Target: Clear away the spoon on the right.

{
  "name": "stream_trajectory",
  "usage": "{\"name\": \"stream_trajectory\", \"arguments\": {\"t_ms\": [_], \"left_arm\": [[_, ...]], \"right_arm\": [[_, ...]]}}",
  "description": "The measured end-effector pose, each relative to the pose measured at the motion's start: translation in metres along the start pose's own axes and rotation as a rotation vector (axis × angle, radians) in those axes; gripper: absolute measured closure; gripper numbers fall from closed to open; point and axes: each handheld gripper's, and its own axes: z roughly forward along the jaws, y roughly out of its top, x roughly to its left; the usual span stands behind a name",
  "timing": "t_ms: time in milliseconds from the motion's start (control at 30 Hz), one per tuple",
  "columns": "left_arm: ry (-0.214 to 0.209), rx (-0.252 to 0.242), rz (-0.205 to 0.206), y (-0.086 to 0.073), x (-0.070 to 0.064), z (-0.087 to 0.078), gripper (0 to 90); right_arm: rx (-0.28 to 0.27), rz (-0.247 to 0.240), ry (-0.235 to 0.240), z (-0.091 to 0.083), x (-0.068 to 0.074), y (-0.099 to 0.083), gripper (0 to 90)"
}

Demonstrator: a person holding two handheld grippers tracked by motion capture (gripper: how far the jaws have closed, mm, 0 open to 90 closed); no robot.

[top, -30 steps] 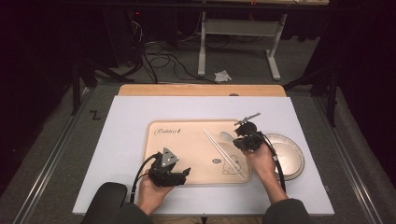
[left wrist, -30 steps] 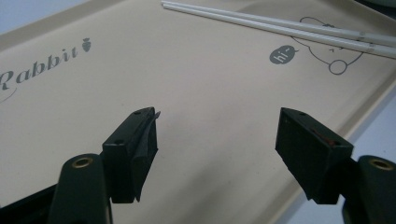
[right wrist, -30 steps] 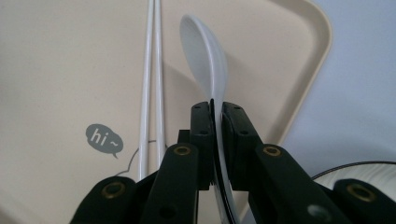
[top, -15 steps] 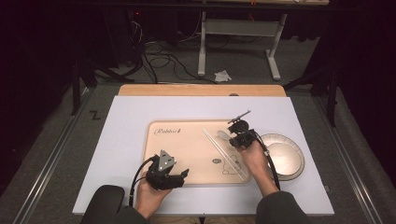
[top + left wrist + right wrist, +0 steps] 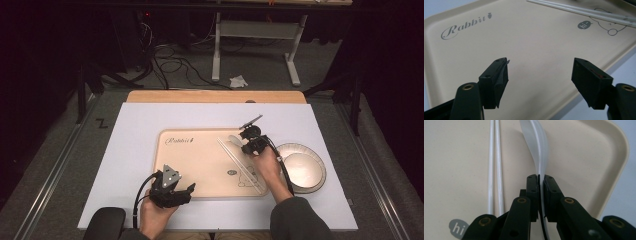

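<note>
1. Where the beige tray (image 5: pixel 200 165) lies on the white table cover (image 5: pixel 125 150), the word "Rabbit" (image 5: pixel 466 25) is printed at its far left, and a grey bubble with "hi" (image 5: pixel 584 25) sits beside a drawn bear.
2. The right gripper (image 5: pixel 539 178) has its jaws closed on the handle of a white spoon (image 5: pixel 536 142), over the far right part of the tray.
3. Two white chopsticks (image 5: pixel 495 165) lie just left of the spoon, on the tray.
4. The left gripper (image 5: pixel 540 75) has its jaws wide apart, holding nothing, at the near left edge of the tray.
5. A round white plate (image 5: pixel 305 167) stands right of the tray, partly behind the right hand (image 5: pixel 267 165).
</note>
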Motion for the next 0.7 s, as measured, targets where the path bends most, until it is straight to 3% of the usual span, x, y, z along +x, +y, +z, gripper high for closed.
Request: {"name": "stream_trajectory", "arguments": {"t_ms": [300, 400, 533, 700], "left_arm": [[0.018, 0.001, -0.019, -0.006, 0.001, -0.005, 30.0], [0.017, 0.007, -0.015, -0.006, 0.001, -0.005, 29.9], [0.015, 0.004, -0.016, -0.006, 0.001, -0.004, 29.9], [0.014, 0.005, -0.003, -0.005, 0.001, -0.004, 30.2]], "right_arm": [[0.016, -0.027, -0.024, 0.008, -0.001, 0.003, 74.6], [0.014, -0.040, -0.054, 0.008, -0.002, 0.003, 68.0], [0.019, -0.044, -0.058, 0.006, -0.004, 0.002, 61.9], [-0.022, -0.038, -0.028, -0.003, -0.003, 0.000, 57.5]]}}
